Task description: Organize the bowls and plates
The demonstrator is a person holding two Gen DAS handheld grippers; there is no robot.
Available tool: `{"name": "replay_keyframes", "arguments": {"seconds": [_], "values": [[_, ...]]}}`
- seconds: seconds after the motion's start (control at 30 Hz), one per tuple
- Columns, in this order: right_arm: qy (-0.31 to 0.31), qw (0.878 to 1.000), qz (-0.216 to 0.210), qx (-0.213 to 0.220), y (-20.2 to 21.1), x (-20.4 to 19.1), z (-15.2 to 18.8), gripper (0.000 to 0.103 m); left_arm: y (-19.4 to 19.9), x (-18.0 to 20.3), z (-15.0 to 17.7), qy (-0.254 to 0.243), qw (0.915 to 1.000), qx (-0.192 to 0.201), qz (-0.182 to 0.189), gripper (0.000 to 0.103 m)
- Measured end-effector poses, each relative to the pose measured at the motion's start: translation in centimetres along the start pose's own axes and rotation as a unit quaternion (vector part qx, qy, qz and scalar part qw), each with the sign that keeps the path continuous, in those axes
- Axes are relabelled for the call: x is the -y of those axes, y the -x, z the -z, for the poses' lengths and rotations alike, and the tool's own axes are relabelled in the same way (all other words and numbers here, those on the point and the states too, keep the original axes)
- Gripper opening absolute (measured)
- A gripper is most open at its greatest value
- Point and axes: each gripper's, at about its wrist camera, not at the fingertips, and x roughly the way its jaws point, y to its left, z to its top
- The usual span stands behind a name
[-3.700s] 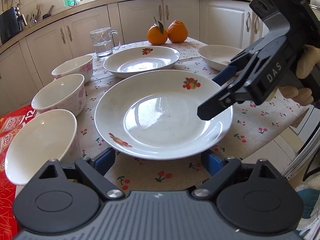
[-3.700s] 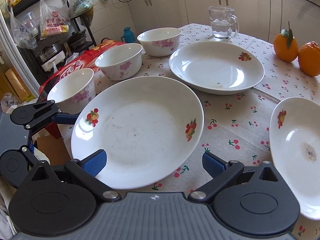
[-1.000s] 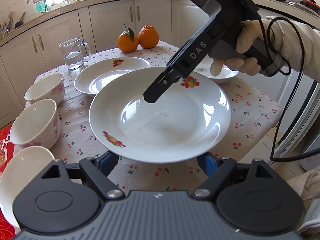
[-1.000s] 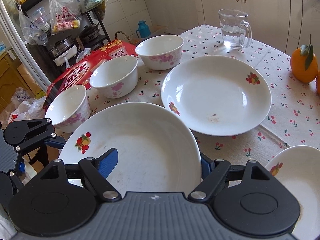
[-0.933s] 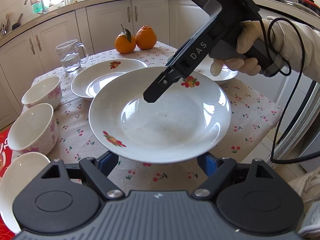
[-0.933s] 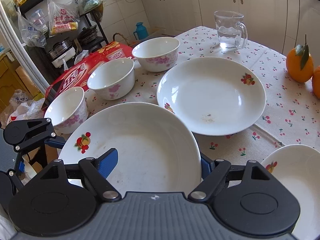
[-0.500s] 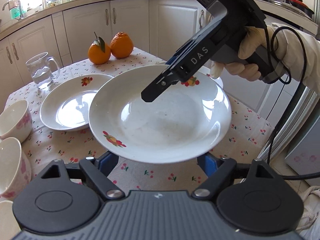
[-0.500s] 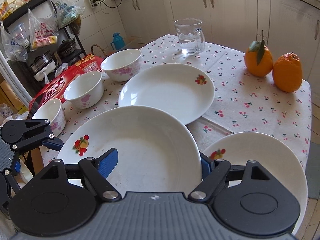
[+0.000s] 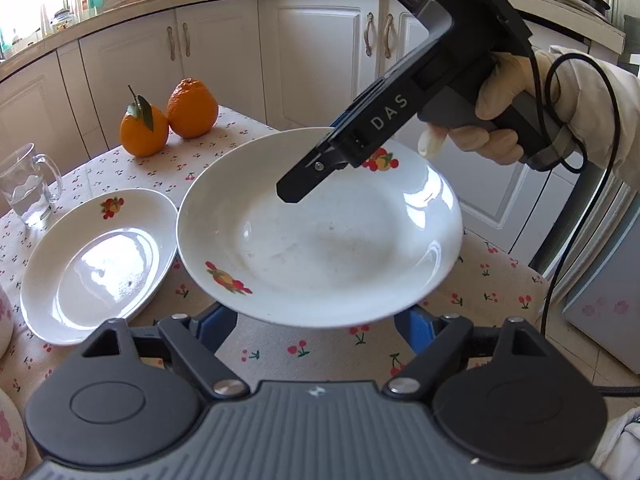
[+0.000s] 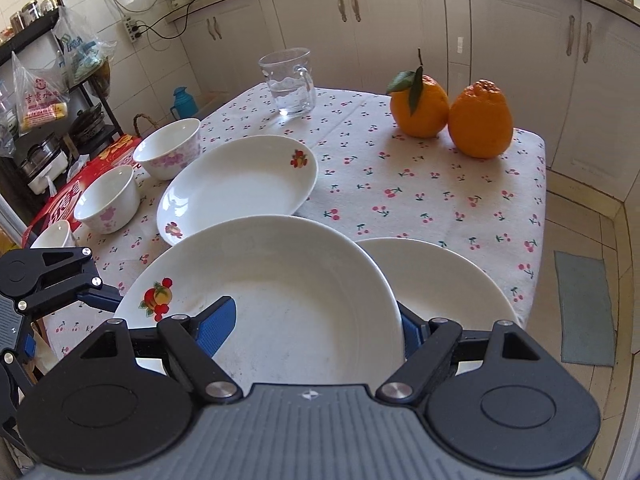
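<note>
The right gripper (image 9: 288, 194) carries the white letters "DAS" along its black body — a gloved hand (image 9: 500, 120) holds its handle. On the red box (image 10: 60, 204) beside the table large white characters show, too cut off to read, and the plastic bag (image 10: 38, 100) on the shelf bears red characters.

Three plates are in sight. The big plate (image 9: 320, 228) is lifted clear of the tablecloth (image 10: 420, 184) and tilted a little, its fruit print at the far rim under the right gripper and a second print at the near left rim. Being round, it has no long axis to speak of. It hangs partly over a second plate (image 10: 440, 280) near the table's edge; the third plate (image 10: 240, 184) lies flat just beside it, toward the bowls. Three bowls (image 10: 168, 152) stand in a row along the side by the red box, the nearest only a sliver. Two oranges (image 10: 480, 120) sit touching each other, one with a leaf, and one glass mug (image 10: 288, 84) holds water.

Both grippers are clamped on the big plate — the left gripper (image 9: 316, 322) with its blue pads under the near rim, the right on the opposite rim, one finger inside the dish.
</note>
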Motion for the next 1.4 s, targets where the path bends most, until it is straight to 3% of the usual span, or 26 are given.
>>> {"name": "replay_keyframes", "arguments": {"seconds": [0.63, 1.4], "values": [[-0.044, 0.999, 0.023, 0.004, -0.6, 4.3, 1.3, 0.086, -2.9, 1.1, -1.8, -0.025, 0.9997, 0.002, 0.005, 0.085], [-0.065, 0.996, 0.056, -0.010, 0.3, 5.0, 3.1, 0.086, -4.6, 0.8, -2.3, -0.035, 0.9993, 0.001, 0.014, 0.085]]}}
